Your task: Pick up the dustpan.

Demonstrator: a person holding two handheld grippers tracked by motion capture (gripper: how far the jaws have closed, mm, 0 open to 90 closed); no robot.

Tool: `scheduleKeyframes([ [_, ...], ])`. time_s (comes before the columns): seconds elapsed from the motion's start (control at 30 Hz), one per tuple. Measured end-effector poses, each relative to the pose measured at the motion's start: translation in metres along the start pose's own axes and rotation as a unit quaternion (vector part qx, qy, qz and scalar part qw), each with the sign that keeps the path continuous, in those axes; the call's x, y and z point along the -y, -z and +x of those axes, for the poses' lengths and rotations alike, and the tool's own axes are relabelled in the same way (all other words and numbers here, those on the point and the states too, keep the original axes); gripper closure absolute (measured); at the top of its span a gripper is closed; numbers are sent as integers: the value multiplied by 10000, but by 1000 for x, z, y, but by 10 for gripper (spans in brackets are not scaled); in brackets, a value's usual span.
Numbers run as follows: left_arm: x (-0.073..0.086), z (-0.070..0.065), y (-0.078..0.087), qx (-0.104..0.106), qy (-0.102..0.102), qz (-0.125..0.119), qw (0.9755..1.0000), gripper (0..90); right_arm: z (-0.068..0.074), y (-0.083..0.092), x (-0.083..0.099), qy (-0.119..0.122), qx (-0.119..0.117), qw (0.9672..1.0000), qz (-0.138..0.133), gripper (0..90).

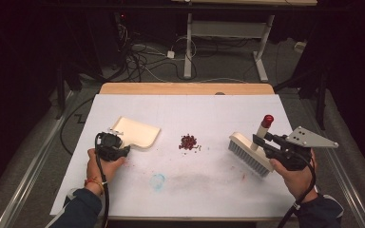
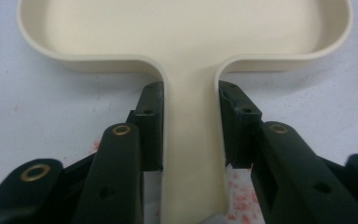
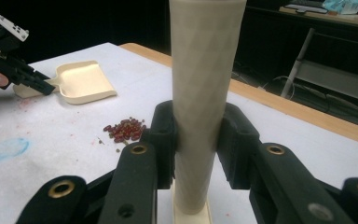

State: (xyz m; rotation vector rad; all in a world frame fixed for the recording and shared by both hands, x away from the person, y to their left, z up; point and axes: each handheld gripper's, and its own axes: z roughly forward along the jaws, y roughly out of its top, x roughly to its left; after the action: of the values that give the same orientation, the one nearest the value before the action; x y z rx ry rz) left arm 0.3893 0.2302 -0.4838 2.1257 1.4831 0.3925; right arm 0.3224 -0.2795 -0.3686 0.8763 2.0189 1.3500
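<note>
I am clamping my left fingers [image 2: 153,126] on the dustpan [image 2: 186,42] handle and my right fingers [image 3: 165,135] on the brush [image 3: 200,93], readying to sweep the beans [image 1: 188,141] at mid-frame leftward into it.

The table [image 1: 190,190] carries a white cover sheet; a bare wooden strip [image 1: 185,88] runs along its far edge. A blue smudge [image 1: 158,181] marks the sheet near the front centre. Faint red stains [image 1: 130,165] lie left of it. On the floor beyond the table, a tangle of cables [image 1: 140,59] spreads around a white desk frame [image 1: 225,35]. Dark surroundings enclose both sides.
</note>
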Motion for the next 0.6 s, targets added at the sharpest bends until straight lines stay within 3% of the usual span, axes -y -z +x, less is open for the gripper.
scheduleKeyframes([
  [0.27, -1, 3, 3, 18, -127, 65, 9999, 633, 1, -9, 1, 41, -36, 9999, 101, 701],
  [0.6, 0, 4, 16, 14, -339, -6, 9994, 635, -2, -3, 4, 23, 33, 9999, 108, 701],
])
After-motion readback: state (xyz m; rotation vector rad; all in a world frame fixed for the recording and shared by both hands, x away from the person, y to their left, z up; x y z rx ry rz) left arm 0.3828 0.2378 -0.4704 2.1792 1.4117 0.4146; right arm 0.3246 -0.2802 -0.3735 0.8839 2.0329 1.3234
